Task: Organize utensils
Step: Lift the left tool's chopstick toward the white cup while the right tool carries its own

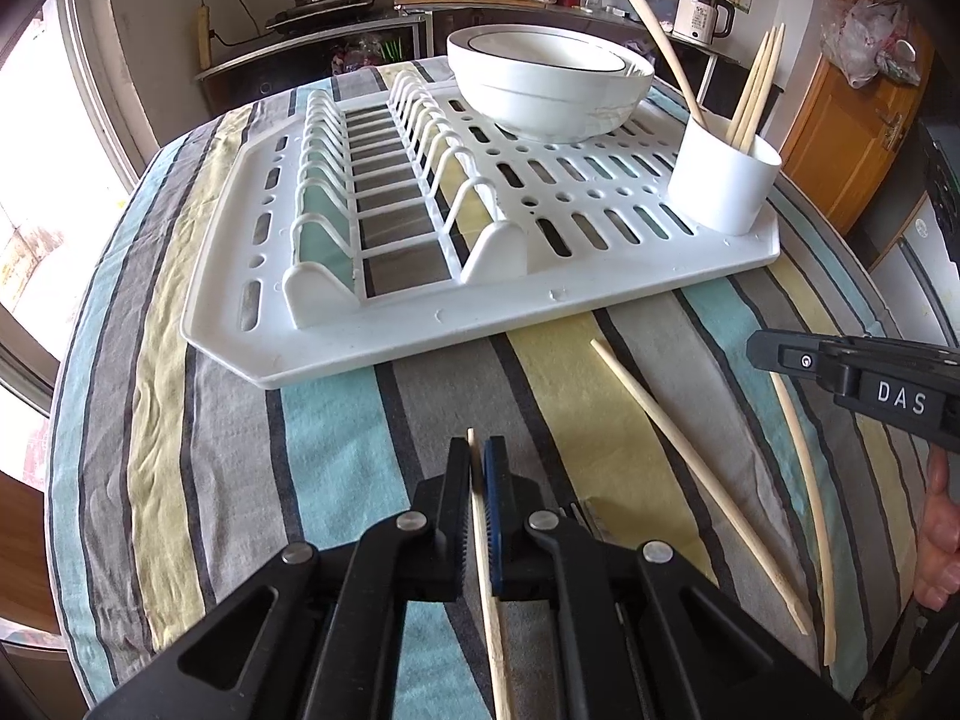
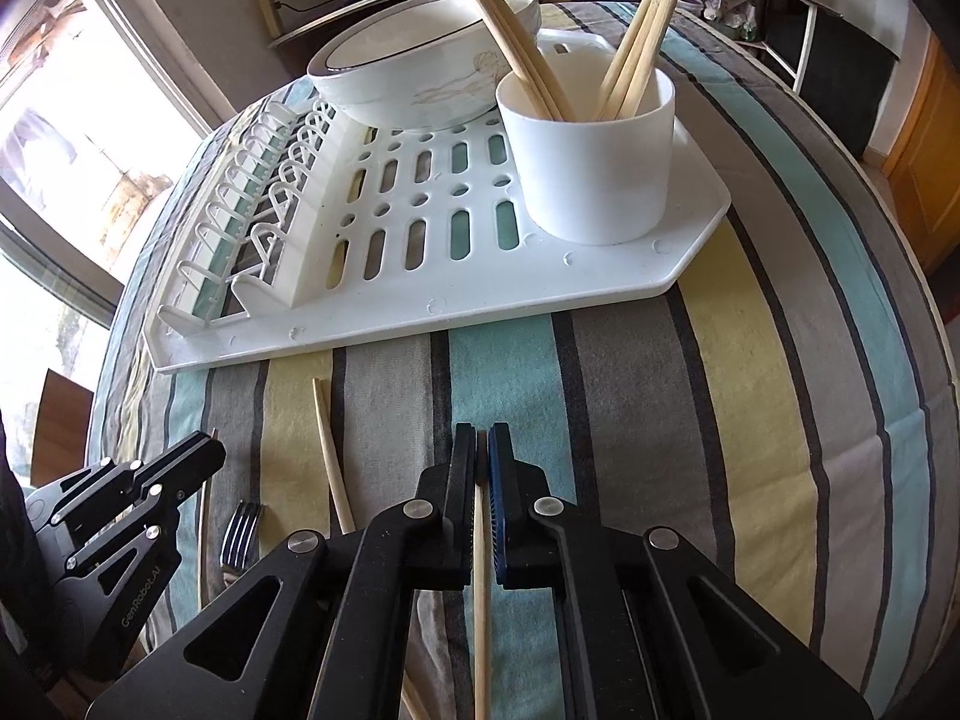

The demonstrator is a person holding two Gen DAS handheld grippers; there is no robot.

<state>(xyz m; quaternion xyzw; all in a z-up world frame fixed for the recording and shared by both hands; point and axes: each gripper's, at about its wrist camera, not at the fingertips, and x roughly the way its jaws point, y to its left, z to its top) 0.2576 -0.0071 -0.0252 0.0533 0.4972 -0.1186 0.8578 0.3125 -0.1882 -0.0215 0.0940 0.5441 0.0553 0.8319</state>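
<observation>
My left gripper [image 1: 478, 450] is shut on a pale wooden chopstick [image 1: 489, 600] that lies lengthwise between its pads, low over the striped cloth. My right gripper [image 2: 482, 444] is likewise shut on a thin chopstick [image 2: 480, 612]. One loose chopstick [image 1: 696, 480] lies on the cloth between the two grippers, also seen in the right wrist view as the loose chopstick [image 2: 333, 462]. A metal fork [image 2: 240, 534] rests beside it. The white cup [image 2: 591, 150] on the dish rack's near right corner holds several chopsticks.
The white plastic dish rack [image 1: 372, 348] fills the middle of the table, with a white bowl [image 1: 549, 84] stacked at its back. The striped tablecloth [image 2: 750, 408] has free room right of my right gripper. Kitchen counters, a kettle and a pot stand behind.
</observation>
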